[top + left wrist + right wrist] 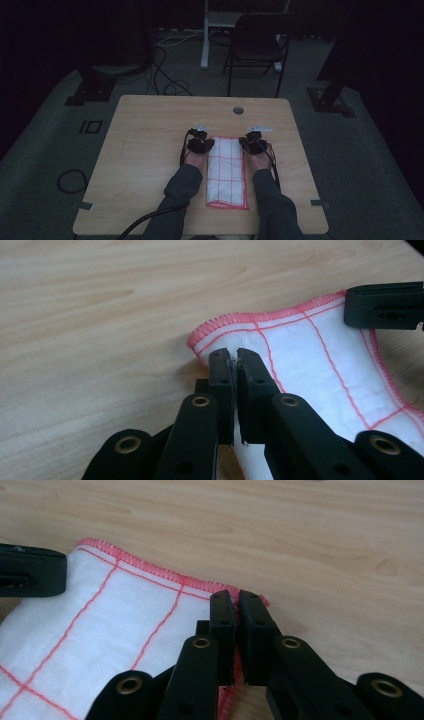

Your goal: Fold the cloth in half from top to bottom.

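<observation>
A white cloth (227, 170) with red grid lines and a red hem lies folded into a long strip on the wooden table (145, 150), between the person's forearms. My left gripper (209, 143) is at the cloth's far left corner. In the left gripper view its jaws (234, 356) are pressed together on the cloth (310, 355) edge. My right gripper (246, 143) is at the far right corner. Its jaws (235, 599) are shut on the red hem of the cloth (100, 625). Each gripper view also shows the other gripper's black tip at its edge.
A round cable grommet (238, 110) sits in the table near its far edge. Beyond the table stand a dark folding chair (260, 42) and a white stand leg (205, 45). Cables (165, 82) lie on the grey floor, with dark frame posts at both sides.
</observation>
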